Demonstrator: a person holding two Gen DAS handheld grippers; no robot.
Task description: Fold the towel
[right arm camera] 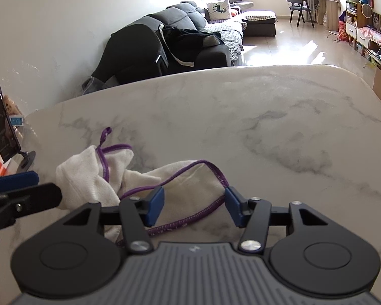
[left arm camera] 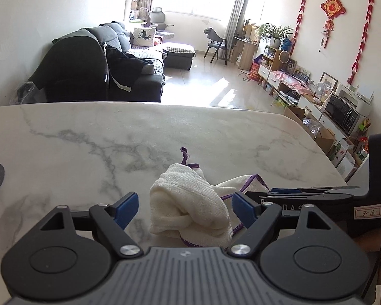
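crumpled towel (left arm camera: 190,203) between open left gripper (left arm camera: 185,209) pads

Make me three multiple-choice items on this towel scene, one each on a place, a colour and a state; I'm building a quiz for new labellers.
1. Where does the towel lie?
A. on the marble table
B. on the sofa
C. on the floor

2. What colour is the towel's edge stitching?
A. red
B. purple
C. green

3. How does the left gripper stand?
A. shut on the towel
B. shut on nothing
C. open, pads clear of the cloth

Answers:
1. A: the cloth sits bunched on the marble table, near its front edge.
2. B: a purple hem and a small purple loop run round the cream cloth.
3. C: in the left wrist view both blue pads stand apart on either side of the bunched cloth, with a gap showing on each side.
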